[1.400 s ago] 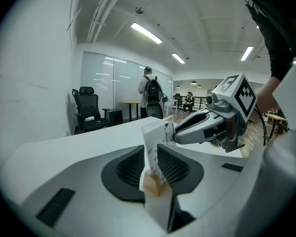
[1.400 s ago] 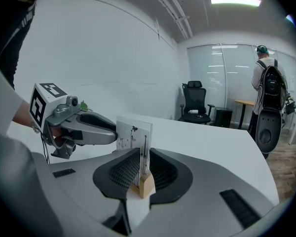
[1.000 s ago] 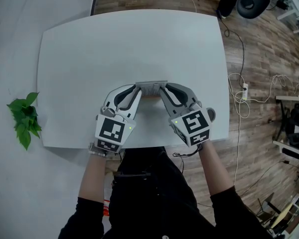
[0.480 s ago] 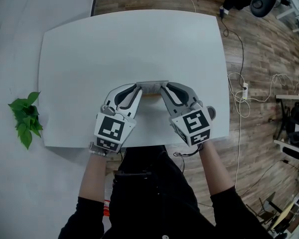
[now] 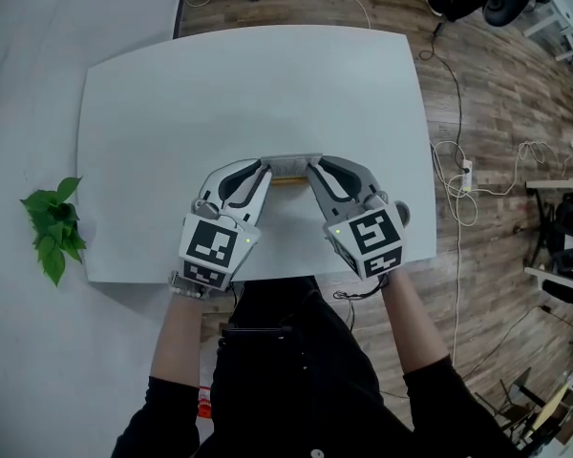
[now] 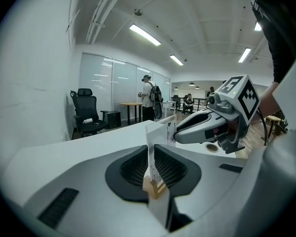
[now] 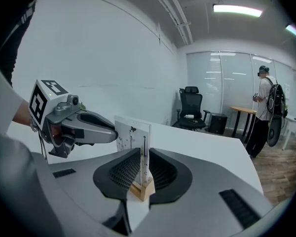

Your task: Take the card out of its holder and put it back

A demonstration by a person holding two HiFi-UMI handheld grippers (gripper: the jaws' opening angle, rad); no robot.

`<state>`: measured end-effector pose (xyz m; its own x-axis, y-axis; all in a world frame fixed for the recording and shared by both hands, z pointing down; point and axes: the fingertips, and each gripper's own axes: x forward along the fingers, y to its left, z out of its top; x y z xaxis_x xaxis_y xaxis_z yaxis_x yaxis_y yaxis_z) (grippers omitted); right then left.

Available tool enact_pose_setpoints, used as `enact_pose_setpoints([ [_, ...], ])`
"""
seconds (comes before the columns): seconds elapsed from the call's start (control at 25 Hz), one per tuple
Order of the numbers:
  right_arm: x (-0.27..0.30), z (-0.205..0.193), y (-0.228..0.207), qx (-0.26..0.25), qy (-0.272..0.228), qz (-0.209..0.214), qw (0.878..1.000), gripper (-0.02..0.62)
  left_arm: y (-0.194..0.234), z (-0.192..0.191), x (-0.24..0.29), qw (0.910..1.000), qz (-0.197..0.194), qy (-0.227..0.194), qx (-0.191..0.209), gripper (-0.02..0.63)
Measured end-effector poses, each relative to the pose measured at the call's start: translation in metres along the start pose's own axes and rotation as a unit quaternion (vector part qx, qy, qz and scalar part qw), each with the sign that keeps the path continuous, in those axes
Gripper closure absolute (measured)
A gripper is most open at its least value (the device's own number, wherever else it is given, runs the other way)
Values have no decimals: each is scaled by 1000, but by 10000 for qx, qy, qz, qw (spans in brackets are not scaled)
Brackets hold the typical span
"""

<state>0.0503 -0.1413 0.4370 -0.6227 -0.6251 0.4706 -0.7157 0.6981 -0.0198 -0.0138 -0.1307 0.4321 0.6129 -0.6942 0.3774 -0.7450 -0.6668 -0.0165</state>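
Wooden holder (image 7: 142,189) clamped by right gripper (image 7: 144,154) jaws; left gripper (image 6: 152,147) jaws apparently pinch upright card (image 6: 159,132).

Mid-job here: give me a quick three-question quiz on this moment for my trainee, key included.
1. True or false: the card lies flat on the table.
2. What stands between the right gripper's jaws? A) the card in its holder B) a cup C) nothing
3. What green thing lies left of the table in the head view?
Key: 1 false, it stands upright in the wooden holder; 2 A; 3 a leafy plant.
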Motion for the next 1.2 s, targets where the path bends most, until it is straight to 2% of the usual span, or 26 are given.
enact_pose_setpoints([
  [0.6,-29,46,4,-278,-342,-219,9988,509,-2,48,-23,9993,55,-314,186,555],
  [1.2,-73,117,8,-493,-965,-546,9926,509,-5,125,-58,9943,205,-777,695,555],
])
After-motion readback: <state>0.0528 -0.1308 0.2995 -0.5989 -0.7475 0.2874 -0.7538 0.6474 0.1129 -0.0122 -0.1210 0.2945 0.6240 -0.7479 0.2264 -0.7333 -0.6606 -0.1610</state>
